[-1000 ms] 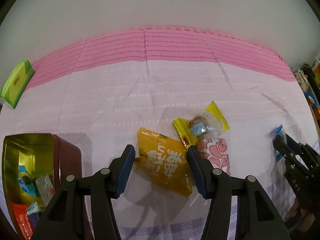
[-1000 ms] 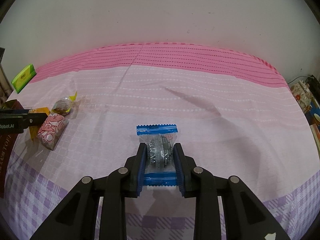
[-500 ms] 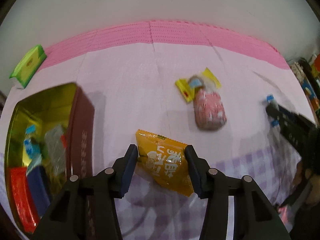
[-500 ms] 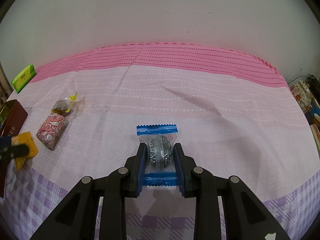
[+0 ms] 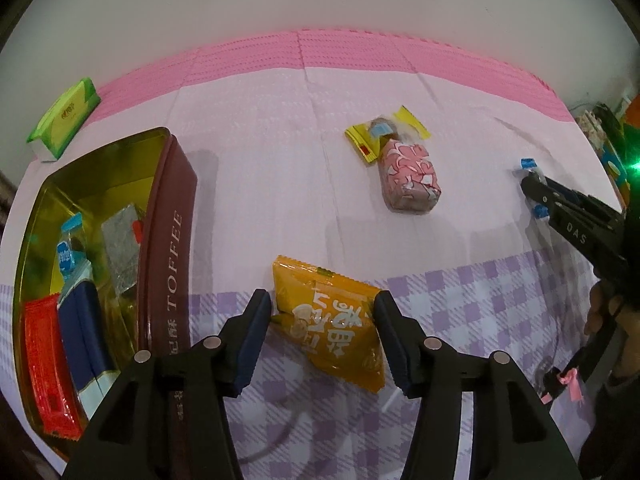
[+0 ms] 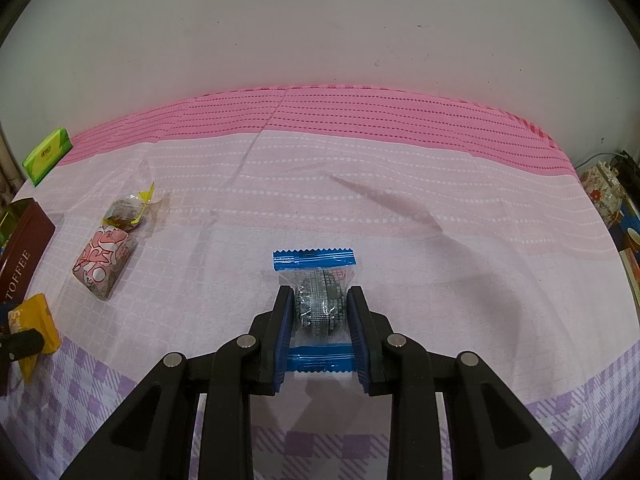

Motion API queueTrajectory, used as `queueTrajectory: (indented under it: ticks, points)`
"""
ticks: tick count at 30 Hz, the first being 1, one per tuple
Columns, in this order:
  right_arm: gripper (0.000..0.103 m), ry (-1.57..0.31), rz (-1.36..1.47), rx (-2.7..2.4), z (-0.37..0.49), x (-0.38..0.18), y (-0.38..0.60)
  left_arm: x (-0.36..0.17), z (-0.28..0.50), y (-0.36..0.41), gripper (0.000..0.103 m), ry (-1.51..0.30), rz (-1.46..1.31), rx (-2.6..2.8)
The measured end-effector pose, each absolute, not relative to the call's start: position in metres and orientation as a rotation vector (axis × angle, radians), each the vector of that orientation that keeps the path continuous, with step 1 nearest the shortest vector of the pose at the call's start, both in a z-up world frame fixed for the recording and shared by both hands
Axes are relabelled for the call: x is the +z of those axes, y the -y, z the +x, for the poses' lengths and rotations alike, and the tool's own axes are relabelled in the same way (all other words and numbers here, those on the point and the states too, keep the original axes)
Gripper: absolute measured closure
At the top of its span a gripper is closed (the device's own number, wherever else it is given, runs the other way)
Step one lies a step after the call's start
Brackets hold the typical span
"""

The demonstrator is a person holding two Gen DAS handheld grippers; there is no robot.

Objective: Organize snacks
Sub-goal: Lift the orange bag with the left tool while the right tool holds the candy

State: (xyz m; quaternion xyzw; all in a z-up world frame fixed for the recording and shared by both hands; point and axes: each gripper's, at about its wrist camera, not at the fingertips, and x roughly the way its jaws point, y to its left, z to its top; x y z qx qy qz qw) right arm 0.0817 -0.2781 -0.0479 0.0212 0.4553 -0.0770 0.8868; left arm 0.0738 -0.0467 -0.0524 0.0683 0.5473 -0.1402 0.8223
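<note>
My left gripper is shut on an orange snack packet and holds it above the cloth, just right of the open toffee tin. The tin holds several wrapped snacks. My right gripper is shut on a clear, blue-ended packet with a dark round snack, resting on the cloth. A pink patterned packet and a yellow-ended clear packet lie together mid-table. They also show in the right wrist view, the pink packet nearer than the yellow-ended one.
A green tissue pack lies at the far left near the wall. The pink and purple tablecloth covers the table. Clutter stands off the right edge. The right gripper shows at the right of the left wrist view.
My left gripper closed on the orange packet, lifted it and carried it back and left toward the tin. My right gripper stayed shut on the blue-ended packet without moving.
</note>
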Motion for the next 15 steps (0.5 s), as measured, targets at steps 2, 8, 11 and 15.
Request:
queueTrajectory:
  ticks: [2,8,11,15]
  points:
    - [0.077,-0.947,0.045,-0.161,0.081,-0.048,0.278,-0.053,0.07,0.047,0.048,-1.16,0.152,-0.299]
    - [0.077,-0.947,0.044,-0.161,0.081,-0.048,0.278,-0.052,0.061,0.046,0.046,-1.16,0.152,-0.309]
    - [0.077,-0.947,0.044,-0.161,0.081,-0.048,0.278,-0.057,0.059,0.045,0.043,-1.182,0.155,-0.311]
    - [0.077,-0.947,0.044,-0.161,0.081,-0.048,0.279,-0.061,0.056,0.045,0.043,-1.187,0.151,-0.316]
